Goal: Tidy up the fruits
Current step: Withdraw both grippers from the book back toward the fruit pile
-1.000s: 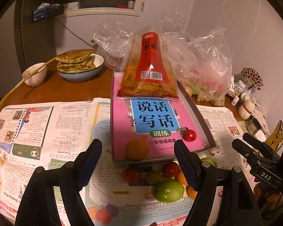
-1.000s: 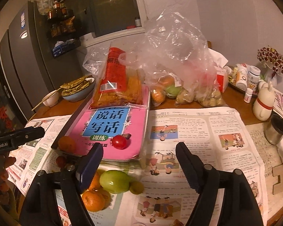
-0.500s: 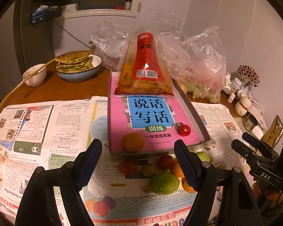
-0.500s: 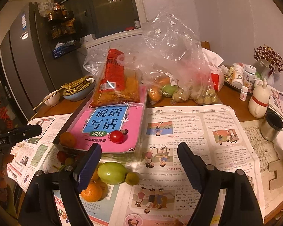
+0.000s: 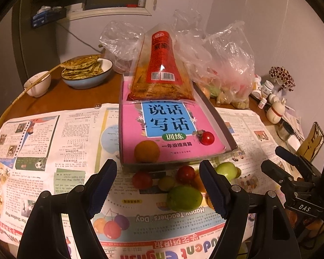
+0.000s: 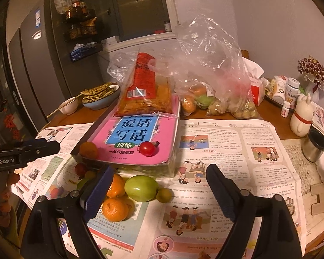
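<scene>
Loose fruit lies on the newspaper in front of a shallow tray (image 5: pixel 216 116) that holds a pink book. A large green fruit (image 5: pixel 184 197), two red tomatoes (image 5: pixel 142 180) and a small green one (image 5: pixel 166 183) sit just past my left gripper (image 5: pixel 158 166), which is open and empty. An orange fruit (image 5: pixel 146 151) and a cherry tomato (image 5: pixel 207 138) rest on the book. My right gripper (image 6: pixel 159 169) is opening its jaws with nothing between the pads. The green fruit (image 6: pixel 141 188), two oranges (image 6: pixel 115 209) and a small green fruit (image 6: pixel 164 195) lie below and between its fingers.
A red snack bag (image 5: pixel 161 75) leans on the tray's far end. Clear plastic bags of fruit (image 6: pixel 205 99) stand behind it. A bowl of flatbread (image 5: pixel 86 73) and a small bowl with chopsticks (image 5: pixel 37 84) are at the back left. Bottles, a white figurine (image 6: pixel 302 116) and a metal cup (image 6: pixel 315 144) are on the right.
The right gripper's jaws stand a little wider apart than before. The fruit, tray and left gripper have not visibly moved.
</scene>
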